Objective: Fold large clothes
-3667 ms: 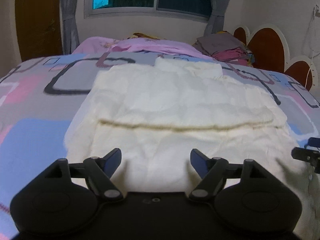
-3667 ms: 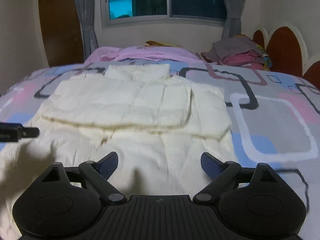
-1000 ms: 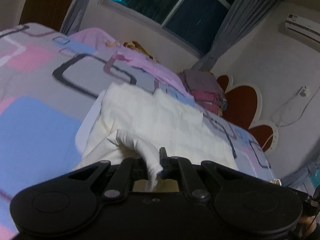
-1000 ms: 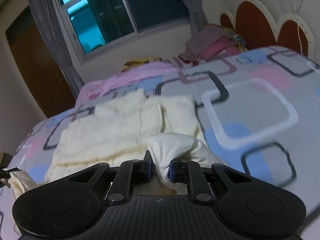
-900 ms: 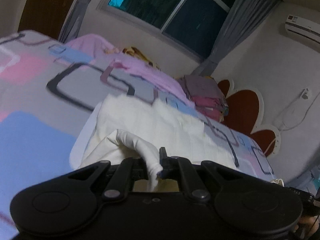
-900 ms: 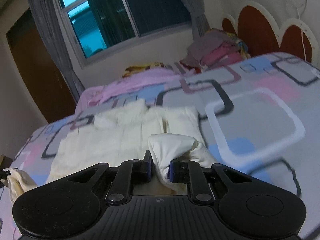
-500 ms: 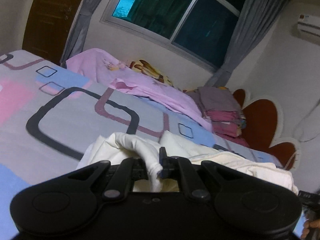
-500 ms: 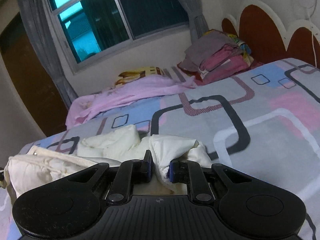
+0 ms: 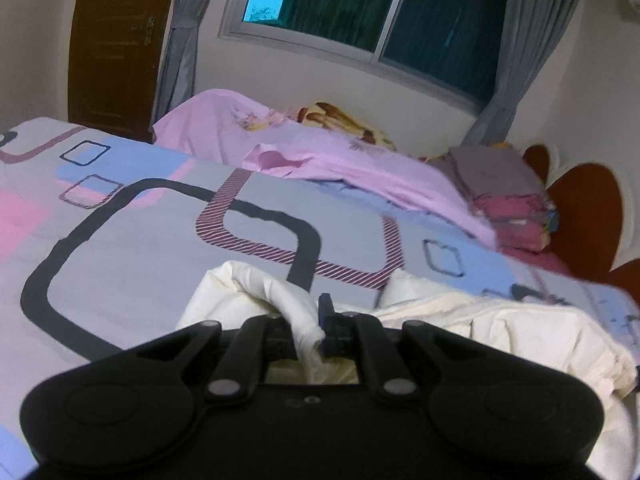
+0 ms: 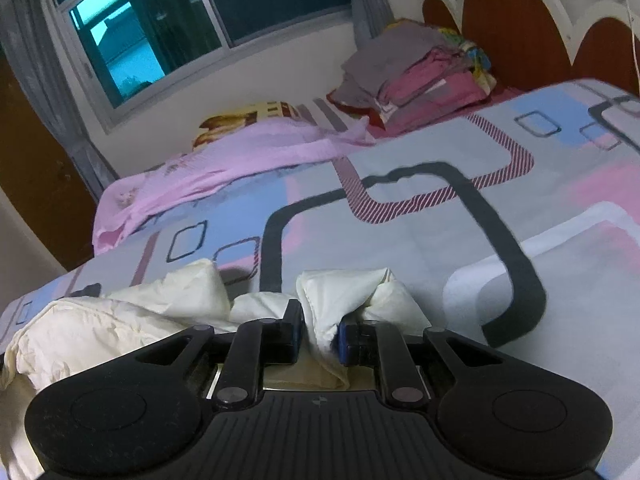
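One cream garment, two grippers engaged.
One bed (image 9: pixel 120 232) carries the cream garment (image 9: pixel 500 332), bunched at its near edge; left gripper (image 9: pixel 306 330) and right gripper (image 10: pixel 319 330) jaws each closed tight on a fabric fold.

Spread flat on the bed (image 9: pixel 132 240) before, cream garment (image 9: pixel 500 328) now bunched. Open above it then, left gripper (image 9: pixel 310 330) and right gripper (image 10: pixel 320 330) now with jaws clamped on pinched folds, carried forward toward the garment's far end.
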`<act>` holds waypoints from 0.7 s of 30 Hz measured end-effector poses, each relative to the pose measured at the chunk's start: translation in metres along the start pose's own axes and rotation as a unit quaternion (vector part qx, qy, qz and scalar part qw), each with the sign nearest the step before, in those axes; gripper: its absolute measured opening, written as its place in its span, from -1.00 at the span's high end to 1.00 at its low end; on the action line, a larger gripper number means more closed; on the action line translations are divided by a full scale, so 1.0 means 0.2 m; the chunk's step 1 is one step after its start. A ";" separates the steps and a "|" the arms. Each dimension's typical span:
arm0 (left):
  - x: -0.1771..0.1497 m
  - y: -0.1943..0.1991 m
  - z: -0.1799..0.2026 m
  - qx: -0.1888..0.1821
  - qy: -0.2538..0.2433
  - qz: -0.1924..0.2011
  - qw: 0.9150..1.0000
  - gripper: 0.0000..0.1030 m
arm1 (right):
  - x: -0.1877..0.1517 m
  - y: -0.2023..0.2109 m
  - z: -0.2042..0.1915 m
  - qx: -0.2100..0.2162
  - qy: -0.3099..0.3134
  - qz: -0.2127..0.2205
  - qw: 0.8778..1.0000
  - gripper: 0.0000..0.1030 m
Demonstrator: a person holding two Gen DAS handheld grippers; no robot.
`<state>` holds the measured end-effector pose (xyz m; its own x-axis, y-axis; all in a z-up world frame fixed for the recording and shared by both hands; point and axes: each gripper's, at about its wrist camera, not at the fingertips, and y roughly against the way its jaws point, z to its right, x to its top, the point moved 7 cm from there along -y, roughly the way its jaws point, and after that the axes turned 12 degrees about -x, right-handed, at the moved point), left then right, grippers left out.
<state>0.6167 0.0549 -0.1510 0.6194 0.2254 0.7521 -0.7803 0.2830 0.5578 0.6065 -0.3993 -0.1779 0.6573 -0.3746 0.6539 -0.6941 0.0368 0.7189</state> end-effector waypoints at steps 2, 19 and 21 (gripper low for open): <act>-0.02 -0.06 -0.01 0.014 -0.007 -0.014 1.000 0.80 | -0.01 -0.03 0.00 -0.003 0.006 -0.001 1.000 0.50; 0.02 0.15 0.01 0.013 -0.054 0.043 0.998 -0.41 | 0.11 0.24 -0.07 -0.038 0.047 0.167 0.984 -0.62; 0.03 0.20 0.06 -0.002 -0.067 0.049 0.997 -0.35 | 0.11 0.29 -0.12 -0.031 0.064 0.188 0.980 -0.61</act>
<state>0.5872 0.0566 -0.1198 0.5219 0.1259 0.8437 -0.8363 0.2701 0.4771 0.5885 -0.3831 -0.1159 0.3923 -0.2046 0.8968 -0.8776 0.2087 0.4316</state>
